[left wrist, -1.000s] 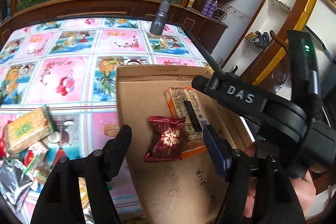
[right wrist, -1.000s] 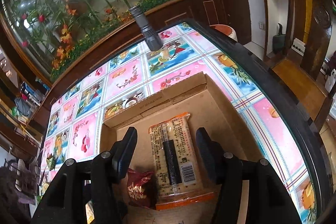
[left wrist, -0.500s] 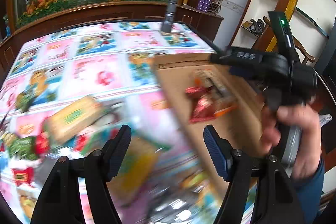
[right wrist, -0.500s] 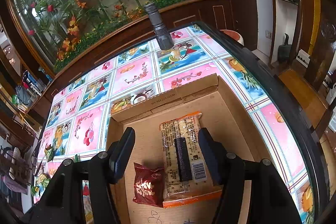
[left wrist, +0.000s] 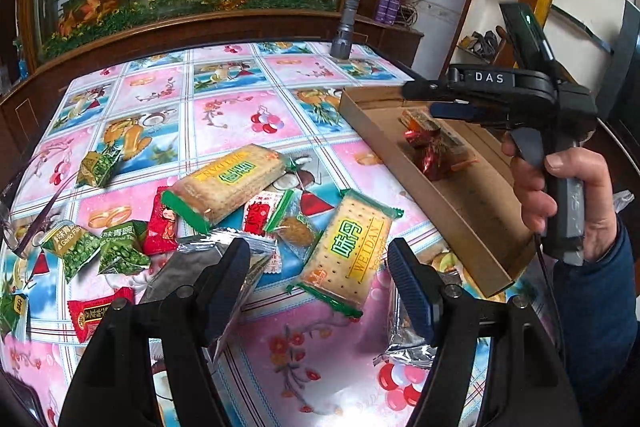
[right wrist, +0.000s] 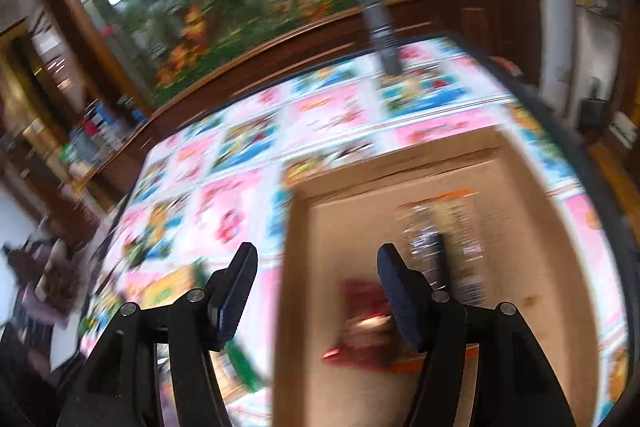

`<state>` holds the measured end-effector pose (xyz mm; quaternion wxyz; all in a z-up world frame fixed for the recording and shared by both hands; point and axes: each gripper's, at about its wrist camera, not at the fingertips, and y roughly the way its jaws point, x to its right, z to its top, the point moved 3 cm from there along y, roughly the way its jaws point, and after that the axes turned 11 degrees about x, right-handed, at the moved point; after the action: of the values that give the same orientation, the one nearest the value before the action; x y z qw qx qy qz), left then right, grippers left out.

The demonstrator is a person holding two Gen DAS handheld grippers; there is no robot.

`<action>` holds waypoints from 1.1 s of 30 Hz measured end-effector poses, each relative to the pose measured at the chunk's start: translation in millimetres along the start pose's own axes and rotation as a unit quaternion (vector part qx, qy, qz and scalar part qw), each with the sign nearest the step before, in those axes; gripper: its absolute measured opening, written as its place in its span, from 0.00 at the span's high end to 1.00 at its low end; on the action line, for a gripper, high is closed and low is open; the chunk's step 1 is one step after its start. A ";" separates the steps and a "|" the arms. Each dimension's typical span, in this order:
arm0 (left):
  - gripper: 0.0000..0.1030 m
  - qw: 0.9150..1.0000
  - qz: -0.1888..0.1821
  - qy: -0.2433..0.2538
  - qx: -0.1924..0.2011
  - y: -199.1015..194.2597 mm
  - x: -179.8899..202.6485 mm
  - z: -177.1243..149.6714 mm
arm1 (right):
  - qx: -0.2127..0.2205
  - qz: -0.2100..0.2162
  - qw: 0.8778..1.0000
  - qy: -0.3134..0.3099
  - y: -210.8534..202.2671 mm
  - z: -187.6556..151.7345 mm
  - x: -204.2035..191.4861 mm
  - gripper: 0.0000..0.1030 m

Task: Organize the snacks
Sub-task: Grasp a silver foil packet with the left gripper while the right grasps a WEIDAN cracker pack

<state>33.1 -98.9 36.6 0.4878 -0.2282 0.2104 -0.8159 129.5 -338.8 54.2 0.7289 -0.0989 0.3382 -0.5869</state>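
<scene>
Left tongs (left wrist: 318, 277) spread wide and empty, right tongs (right wrist: 316, 289) likewise parted, right hand (left wrist: 568, 195) gripping the handle.

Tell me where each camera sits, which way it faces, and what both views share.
Left wrist: rides the left tool, facing the loose snack pile, a Weidan cracker pack ahead; the person's right hand and right tool show.
Right wrist: rides the right tool, blurred, facing over the cardboard box's left wall; only its own open fingers show.
Shared: box, red candy, flashlight, tablecloth.
</scene>
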 end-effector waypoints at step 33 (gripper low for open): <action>0.44 0.998 0.000 -0.036 0.042 -18.8 -25.9 15.9 | -0.110 0.159 0.981 0.001 11.9 -42.0 -65.8 0.31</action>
<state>40.0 -69.5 55.8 0.5044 -0.2368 0.1584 -0.8151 107.9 -264.0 41.0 0.7972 -0.1224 0.4131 -0.4228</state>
